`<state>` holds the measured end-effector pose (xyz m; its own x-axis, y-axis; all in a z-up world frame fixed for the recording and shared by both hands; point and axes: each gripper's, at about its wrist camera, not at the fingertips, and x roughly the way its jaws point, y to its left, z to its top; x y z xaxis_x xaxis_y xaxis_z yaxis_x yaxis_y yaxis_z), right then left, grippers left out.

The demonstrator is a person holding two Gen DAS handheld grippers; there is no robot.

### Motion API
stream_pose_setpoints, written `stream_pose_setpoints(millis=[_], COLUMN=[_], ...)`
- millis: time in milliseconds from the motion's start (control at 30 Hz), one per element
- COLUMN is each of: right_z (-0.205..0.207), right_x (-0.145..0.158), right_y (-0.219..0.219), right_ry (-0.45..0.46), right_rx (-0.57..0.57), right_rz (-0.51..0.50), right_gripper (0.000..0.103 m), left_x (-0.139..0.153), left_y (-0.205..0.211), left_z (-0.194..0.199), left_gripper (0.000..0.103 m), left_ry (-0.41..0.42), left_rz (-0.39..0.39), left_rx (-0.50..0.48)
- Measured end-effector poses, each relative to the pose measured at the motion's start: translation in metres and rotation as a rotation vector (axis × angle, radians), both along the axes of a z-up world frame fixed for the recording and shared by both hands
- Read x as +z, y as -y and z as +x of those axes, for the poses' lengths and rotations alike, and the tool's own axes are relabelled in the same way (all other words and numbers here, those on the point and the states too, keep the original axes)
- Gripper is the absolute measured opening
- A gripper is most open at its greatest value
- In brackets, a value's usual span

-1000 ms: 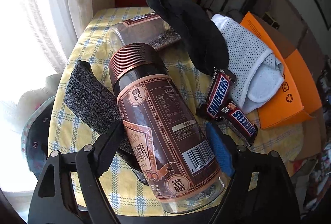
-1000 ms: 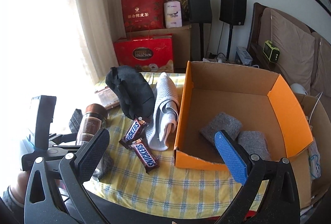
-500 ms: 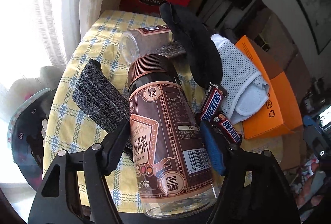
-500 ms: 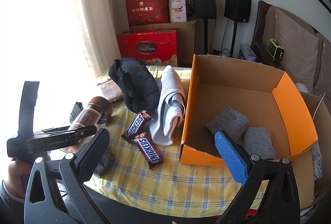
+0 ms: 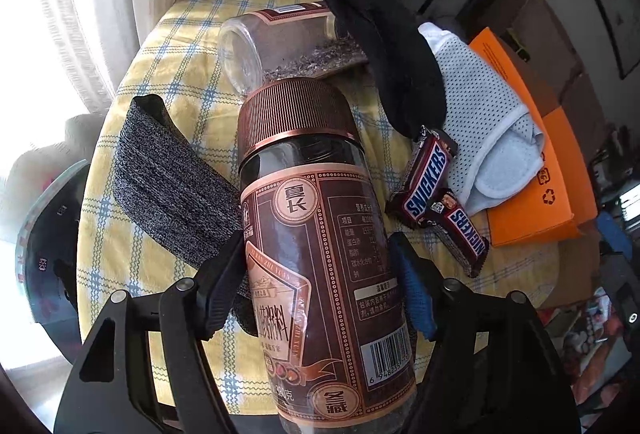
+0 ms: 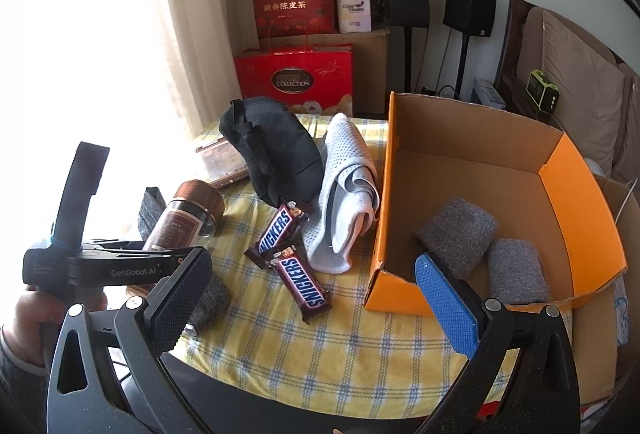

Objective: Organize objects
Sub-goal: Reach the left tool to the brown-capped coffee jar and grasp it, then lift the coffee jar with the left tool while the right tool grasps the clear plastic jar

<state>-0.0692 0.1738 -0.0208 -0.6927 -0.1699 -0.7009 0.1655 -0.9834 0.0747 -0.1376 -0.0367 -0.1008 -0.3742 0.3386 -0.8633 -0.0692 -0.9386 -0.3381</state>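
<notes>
A round table is covered by a yellow checked cloth, set beside a pale curtain; red gift boxes and black speakers are seen behind it. A brown glass jar with a ribbed copper-coloured cap is pinched at its labelled body between the fingers of the left gripper, tilted above a grey knitted sock. Two glossy Snickers bars lie crossed near a white mesh cloth and a black fabric piece. Two rolled grey socks are held in the orange cardboard box. The right gripper is held spread wide, with nothing between its fingers.
</notes>
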Motion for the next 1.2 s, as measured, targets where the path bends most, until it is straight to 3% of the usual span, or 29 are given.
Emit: stream_pose_setpoints(millis=[567, 733, 1000, 1200], right_z=[-0.031, -0.055, -0.105, -0.145], right_x=[0.009, 0.004, -0.016, -0.047], right_y=[0.029, 0.048, 0.08, 0.098], right_ry=[0.047, 0.101, 0.197, 0.298], right_rx=[0.08, 0.099, 0.077, -0.023], right_rz=[-0.079, -0.153, -0.327, -0.414], right_gripper=[0.093, 0.088, 0.088, 0.085], left_x=[0.038, 0.054, 0.058, 0.051], left_y=[0.056, 0.076, 0.111, 0.126], left_z=[0.031, 0.035, 0.036, 0.035], left_gripper=[0.065, 0.065, 0.065, 0.065], left_ry=[-0.148, -0.201, -0.228, -0.231], left_rz=[0.176, 0.159, 0.165, 0.131], left_rx=[0.089, 0.128, 0.185, 0.22])
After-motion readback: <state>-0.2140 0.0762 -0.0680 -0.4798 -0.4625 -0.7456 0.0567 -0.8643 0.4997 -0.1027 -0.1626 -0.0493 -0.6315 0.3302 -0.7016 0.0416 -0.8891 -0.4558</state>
